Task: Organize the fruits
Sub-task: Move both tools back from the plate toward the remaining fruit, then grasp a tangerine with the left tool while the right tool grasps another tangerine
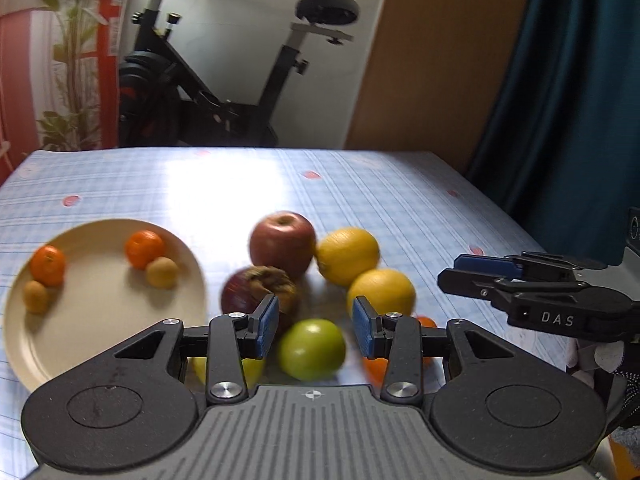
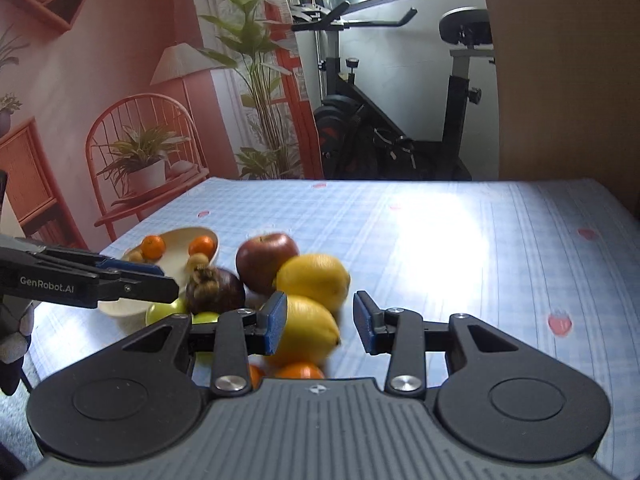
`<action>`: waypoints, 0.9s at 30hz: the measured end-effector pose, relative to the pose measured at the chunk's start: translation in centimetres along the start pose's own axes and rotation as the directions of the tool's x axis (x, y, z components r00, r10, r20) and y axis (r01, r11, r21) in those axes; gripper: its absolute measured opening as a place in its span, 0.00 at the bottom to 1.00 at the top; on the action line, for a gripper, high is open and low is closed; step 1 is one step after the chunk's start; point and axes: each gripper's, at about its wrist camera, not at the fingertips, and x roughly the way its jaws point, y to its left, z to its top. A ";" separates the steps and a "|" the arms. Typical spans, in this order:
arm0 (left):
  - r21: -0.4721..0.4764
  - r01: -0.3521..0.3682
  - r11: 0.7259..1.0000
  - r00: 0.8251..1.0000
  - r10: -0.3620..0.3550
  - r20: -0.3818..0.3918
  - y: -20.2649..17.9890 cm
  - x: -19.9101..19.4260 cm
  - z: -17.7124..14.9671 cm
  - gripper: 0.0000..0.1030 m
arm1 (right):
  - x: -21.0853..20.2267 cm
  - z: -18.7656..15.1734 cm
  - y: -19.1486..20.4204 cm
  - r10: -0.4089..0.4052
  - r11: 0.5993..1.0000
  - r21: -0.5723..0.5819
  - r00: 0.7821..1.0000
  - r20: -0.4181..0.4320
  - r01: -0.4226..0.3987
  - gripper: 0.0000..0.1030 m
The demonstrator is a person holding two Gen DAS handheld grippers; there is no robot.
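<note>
Both grippers, left gripper (image 1: 314, 326) and right gripper (image 2: 320, 322), jaws parted and empty above heaped fruit: green apple (image 1: 312, 349) near, lemon (image 2: 306, 330) right, plate (image 1: 100, 308) left. Best approached singly, squarely, gently.

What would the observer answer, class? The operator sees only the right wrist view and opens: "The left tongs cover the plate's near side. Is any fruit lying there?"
Observer: No. In the left wrist view the plate is bare on that side; its four small fruits sit farther back.
Operator: Do the left tongs hold anything?
Observer: No. The left tongs have their pads apart and grip nothing.
Operator: What lies ahead of them?
Observer: A green apple shows between the pads, with a gap on each side.
</note>
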 end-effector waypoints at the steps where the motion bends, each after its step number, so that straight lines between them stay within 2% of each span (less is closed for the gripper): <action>1: 0.006 -0.001 1.000 1.000 0.001 -0.006 -0.2 0.2 -0.2 0.41 | -0.1 -0.4 0.0 0.006 1.000 0.002 1.000 -0.009 -0.006 0.39; 10: -0.010 -0.016 1.000 0.999 0.016 -0.031 -0.6 1.0 -0.6 0.41 | 0.8 -2.1 0.1 0.070 0.997 0.010 0.997 -0.041 -0.070 0.39; 14: -0.021 -0.022 1.000 0.999 0.021 -0.041 -0.7 0.7 -0.6 0.41 | 1.5 -2.5 0.4 0.080 0.997 0.014 0.995 -0.060 -0.079 0.39; 17: -0.021 -0.021 1.000 0.999 0.020 -0.044 -0.8 0.5 -0.6 0.41 | 1.7 -2.8 0.2 0.074 0.997 0.024 0.995 -0.062 -0.072 0.44; 22: -0.024 -0.022 0.999 0.999 0.021 -0.045 -0.8 0.6 -0.6 0.41 | 2.3 -3.0 -0.7 0.094 0.992 0.091 0.992 -0.081 -0.086 0.45; 27: -0.036 -0.022 0.999 0.999 0.020 -0.050 -0.8 0.7 -0.8 0.41 | 2.2 -3.3 -0.5 0.099 0.993 0.080 0.992 -0.080 -0.092 0.45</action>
